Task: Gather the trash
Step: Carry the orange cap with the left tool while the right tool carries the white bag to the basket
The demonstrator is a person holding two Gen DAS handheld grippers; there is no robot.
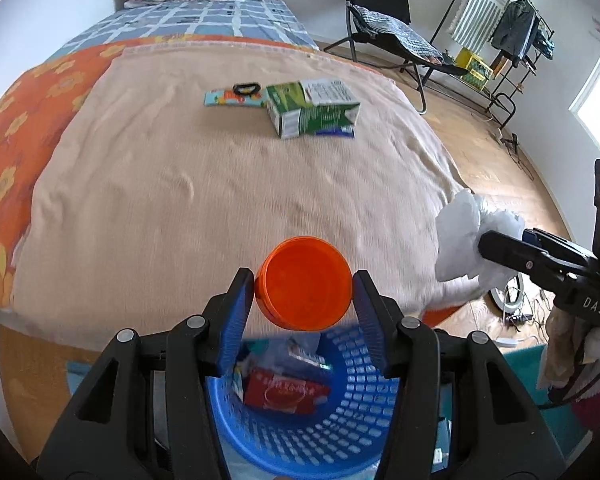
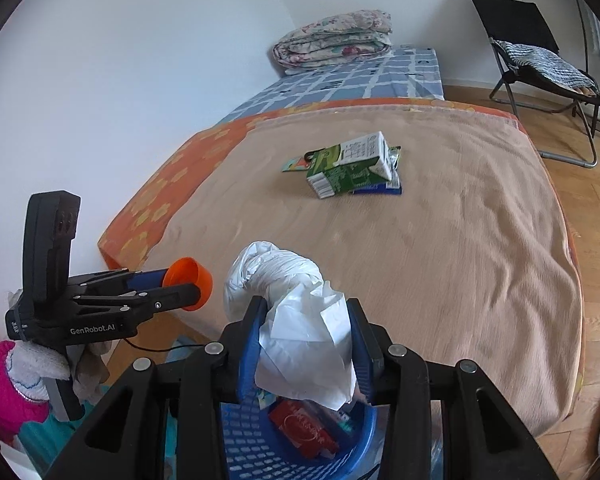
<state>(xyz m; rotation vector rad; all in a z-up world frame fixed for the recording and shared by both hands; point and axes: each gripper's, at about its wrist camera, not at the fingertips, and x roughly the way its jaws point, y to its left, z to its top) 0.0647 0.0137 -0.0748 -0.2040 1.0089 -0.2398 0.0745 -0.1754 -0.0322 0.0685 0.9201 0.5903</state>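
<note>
My left gripper (image 1: 304, 284) is shut on an orange plastic cup (image 1: 304, 282) and holds it above the blue trash basket (image 1: 352, 412), at the bed's near edge. The cup also shows in the right wrist view (image 2: 190, 283). My right gripper (image 2: 306, 320) is shut on a crumpled white plastic bag (image 2: 296, 320) over the same basket (image 2: 256, 448). The bag shows in the left wrist view (image 1: 466, 236) at the right. A red packet (image 1: 284, 394) lies in the basket. A green carton (image 1: 314, 106) and a flat colourful wrapper (image 1: 234, 98) lie on the beige blanket (image 1: 180, 200).
A folded quilt (image 2: 334, 38) lies at the head of the bed. A black folding chair (image 2: 540, 60) and a clothes rack (image 1: 500, 32) stand on the wooden floor at the right. A white wall runs along the bed's left side.
</note>
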